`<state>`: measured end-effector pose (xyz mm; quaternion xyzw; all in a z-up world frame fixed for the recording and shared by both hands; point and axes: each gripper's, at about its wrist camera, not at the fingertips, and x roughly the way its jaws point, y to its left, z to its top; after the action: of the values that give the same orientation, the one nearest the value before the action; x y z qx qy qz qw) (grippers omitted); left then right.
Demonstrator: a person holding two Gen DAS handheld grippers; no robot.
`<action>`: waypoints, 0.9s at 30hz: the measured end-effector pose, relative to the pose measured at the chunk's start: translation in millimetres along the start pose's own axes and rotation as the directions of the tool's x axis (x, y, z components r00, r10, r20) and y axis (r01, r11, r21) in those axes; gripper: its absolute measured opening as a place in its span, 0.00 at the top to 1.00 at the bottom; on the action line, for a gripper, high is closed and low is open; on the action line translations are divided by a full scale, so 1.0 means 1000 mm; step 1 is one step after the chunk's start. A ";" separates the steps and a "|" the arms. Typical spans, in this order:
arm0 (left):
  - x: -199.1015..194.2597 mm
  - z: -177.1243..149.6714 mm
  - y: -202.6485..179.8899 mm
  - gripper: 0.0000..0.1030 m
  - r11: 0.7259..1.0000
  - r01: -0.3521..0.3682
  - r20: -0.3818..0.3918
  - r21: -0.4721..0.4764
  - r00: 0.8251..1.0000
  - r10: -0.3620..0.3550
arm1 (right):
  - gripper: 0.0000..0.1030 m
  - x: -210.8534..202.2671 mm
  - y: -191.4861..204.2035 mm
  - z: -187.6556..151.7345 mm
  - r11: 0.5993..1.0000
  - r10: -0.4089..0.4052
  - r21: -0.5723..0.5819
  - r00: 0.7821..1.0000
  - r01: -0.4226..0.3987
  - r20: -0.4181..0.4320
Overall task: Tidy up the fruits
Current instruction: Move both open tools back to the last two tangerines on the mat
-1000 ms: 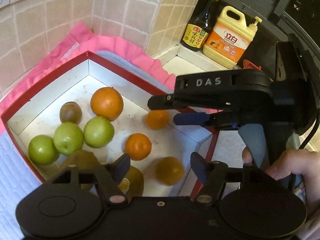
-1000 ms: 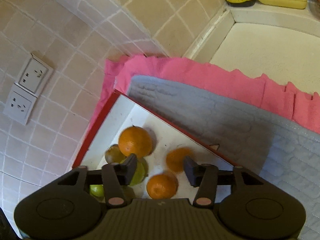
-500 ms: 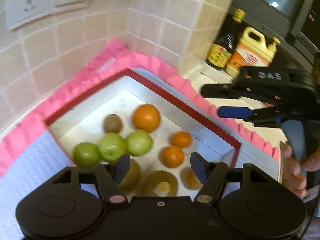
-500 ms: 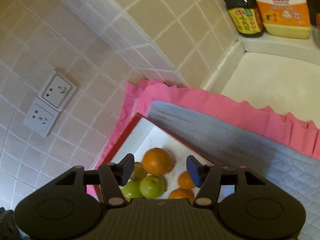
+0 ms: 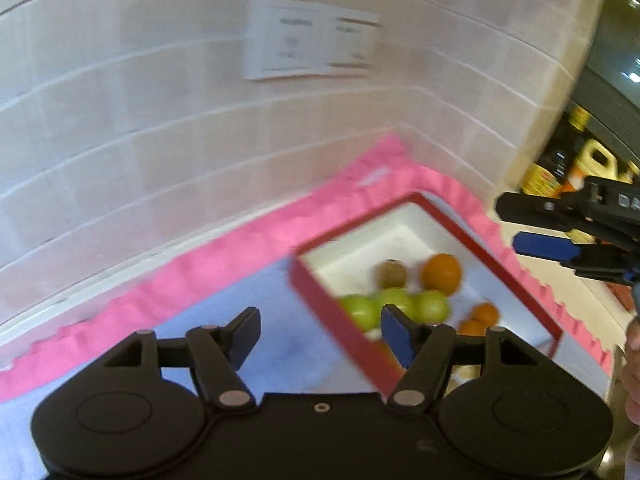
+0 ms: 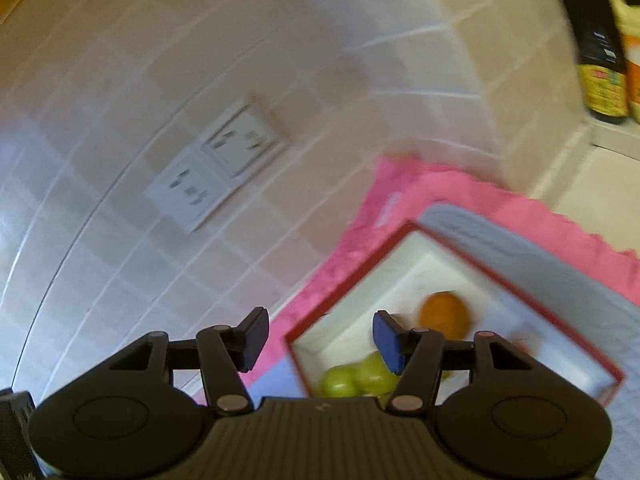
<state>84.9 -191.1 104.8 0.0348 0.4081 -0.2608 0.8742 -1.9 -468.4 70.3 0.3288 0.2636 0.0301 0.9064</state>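
Plainly, both tools are empty: the left gripper [image 5: 316, 330] has its jaws spread with nothing between them, only the blue-grey mat [image 5: 280, 344] and the near red edge of the box showing through the gap, and the right gripper [image 6: 318, 338] is likewise spread on nothing, with the tiled wall and pink cloth [image 6: 420, 184] beyond its fingers. The fruits sit ahead of and below both tools, to the right of each one's gap, inside the red-rimmed box [image 5: 332, 316]: three green fruits [image 5: 394, 306] in a row nearest the left gripper, a brown kiwi [image 5: 392, 274] and a large orange [image 5: 440, 274] beyond them, and two small oranges [image 5: 478, 320] to the right of the greens. From the left wrist view the right gripper shows at the far right edge, level with the box's far corner, with part of a hand [image 5: 632, 360] under it. Both views are smeared by motion, so exact fruit edges are hard to judge. The risks I would expect from here: a fast descent could knock a finger against the box rim and shift the box on the mat; the green fruits touch one another, so jaws closing on one could nudge its neighbours and set round fruit rolling; and two tools reaching into one box could collide. The bottles [image 6: 600, 60] at the far right stand well apart and look safe.
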 end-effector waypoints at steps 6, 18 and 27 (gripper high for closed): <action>-0.034 -0.014 0.071 0.23 0.989 -0.110 0.022 -0.100 0.993 0.113 | 0.41 0.022 0.059 -0.014 0.989 0.077 -0.122 0.996 -0.083 -0.050; -0.056 -0.066 0.195 0.23 0.935 -0.271 -0.038 -0.227 0.962 0.270 | 0.47 0.116 0.146 -0.059 0.961 0.213 -0.105 0.925 -0.257 -0.316; -0.026 -0.099 0.218 0.29 0.948 -0.258 -0.088 -0.186 0.965 0.246 | 0.56 0.215 0.181 -0.126 0.969 0.168 -0.057 0.814 -0.240 -0.556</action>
<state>107.6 34.9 24.6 0.0086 0.4517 -0.1042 0.8860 142.0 -204.7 1.6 0.2755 0.4721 0.2363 0.8033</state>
